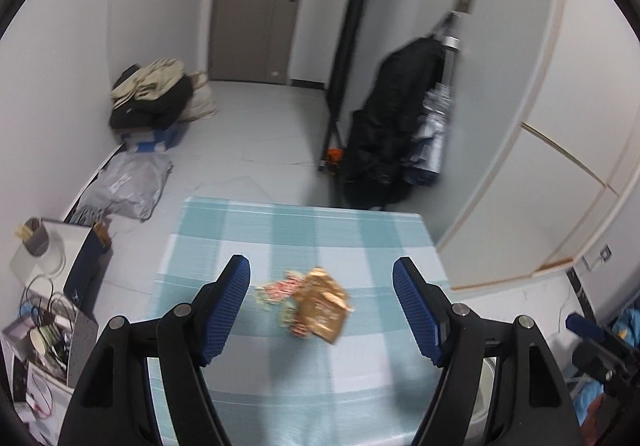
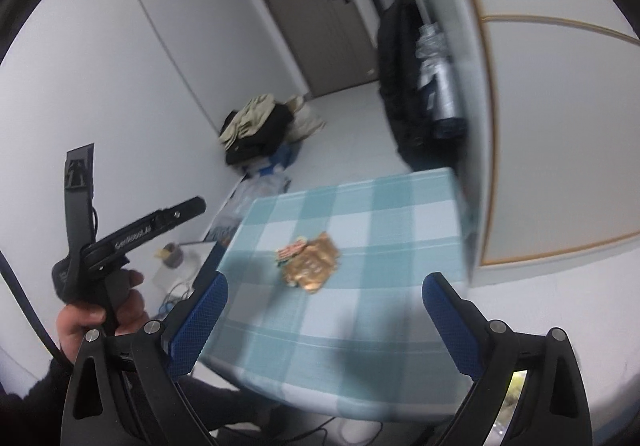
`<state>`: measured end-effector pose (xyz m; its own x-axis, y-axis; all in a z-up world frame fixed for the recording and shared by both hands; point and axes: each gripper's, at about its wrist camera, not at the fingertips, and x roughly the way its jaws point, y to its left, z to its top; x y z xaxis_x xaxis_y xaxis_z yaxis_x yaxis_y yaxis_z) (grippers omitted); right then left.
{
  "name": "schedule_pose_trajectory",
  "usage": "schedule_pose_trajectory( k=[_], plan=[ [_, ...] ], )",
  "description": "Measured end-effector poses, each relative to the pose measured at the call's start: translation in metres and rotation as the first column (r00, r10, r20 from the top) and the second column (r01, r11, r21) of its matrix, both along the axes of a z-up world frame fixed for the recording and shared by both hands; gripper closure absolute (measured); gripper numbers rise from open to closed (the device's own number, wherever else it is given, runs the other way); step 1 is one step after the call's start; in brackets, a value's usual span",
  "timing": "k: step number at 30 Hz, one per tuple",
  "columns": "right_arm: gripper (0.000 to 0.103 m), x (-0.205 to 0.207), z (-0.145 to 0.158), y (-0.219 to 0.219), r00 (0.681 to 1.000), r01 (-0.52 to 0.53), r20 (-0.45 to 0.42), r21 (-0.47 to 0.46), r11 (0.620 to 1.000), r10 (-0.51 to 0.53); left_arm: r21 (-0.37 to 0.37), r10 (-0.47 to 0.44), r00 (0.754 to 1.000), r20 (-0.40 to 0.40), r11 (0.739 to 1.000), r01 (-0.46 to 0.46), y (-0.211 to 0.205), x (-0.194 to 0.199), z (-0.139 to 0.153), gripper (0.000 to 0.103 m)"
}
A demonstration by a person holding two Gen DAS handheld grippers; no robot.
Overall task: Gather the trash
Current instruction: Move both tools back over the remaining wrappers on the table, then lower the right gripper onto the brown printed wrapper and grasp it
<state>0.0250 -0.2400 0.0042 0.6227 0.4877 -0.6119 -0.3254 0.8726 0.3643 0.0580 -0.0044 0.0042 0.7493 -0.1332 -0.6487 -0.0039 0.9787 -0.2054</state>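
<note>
— Both claws are over the counter (image 1: 248,230) with the checked cloth. The left claw (image 1: 322,310) has its jaws wide apart, nothing between the pads. The right claw (image 2: 324,320) is the same, spread and empty.

— And the trash?

— A small heap near the middle of the left-wrist picture: a crumpled gold wrapper (image 1: 322,306) lying partly on top of a red and white wrapper (image 1: 280,290). From the right wrist the gold wrapper (image 2: 314,262) sits just above the centre, well ahead of the blue pads.

— What worries you?

— The wrappers are thin and lie flat. I'd guess a claw coming down on them pinches the cloth along with the foil, or just shoves the heap across the counter. They overlap too, so one grab may lift the gold one and drop the other. Both pictures are smeared, so the aim is likely to be rough.

— Anywhere to put it?

— At the lower left of the left-wrist picture there is an open paper bag (image 1: 48,330) on the floor, with what looks like a paper cup and some scraps inside. Above it stands a small grey cup (image 1: 36,236) with sticks in it. I can't tell whether either is meant for the trash, and I can't make out a proper bin.
</note>
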Motion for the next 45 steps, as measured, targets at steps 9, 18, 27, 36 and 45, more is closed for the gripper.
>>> schedule_pose_trajectory(
  k=[9, 18, 27, 36, 45],
  plan=[
    [0.004, 0.050, -0.022, 0.048, 0.997, -0.061, -0.054, 0.016, 0.998, 0.062, -0.085, 0.113, 0.993, -0.044, 0.990, -0.117, 0.045, 0.030, -0.013, 0.032],
    [0.004, 0.091, -0.058, 0.108, 0.968, -0.245, -0.108, -0.182, 0.952, 0.228, -0.086, 0.106, 0.986, -0.127, 0.989, -0.117, 0.073, 0.047, -0.044, 0.032],
    [0.006, 0.110, -0.111, 0.160, 0.881, -0.471, -0.162, -0.402, 0.785, 0.445, -0.140, 0.125, 0.974, -0.187, 0.978, -0.152, 0.109, 0.052, -0.054, 0.032],
    [0.009, 0.140, -0.142, 0.165, 0.841, -0.539, -0.280, -0.354, 0.764, 0.464, -0.154, 0.147, 0.964, -0.220, 0.971, -0.183, 0.123, 0.054, -0.059, 0.032],
    [0.020, 0.143, -0.151, 0.167, 0.813, -0.577, -0.320, -0.333, 0.746, 0.487, -0.169, 0.133, 0.962, -0.237, 0.970, -0.176, 0.122, 0.057, -0.062, 0.032]
  ],
)
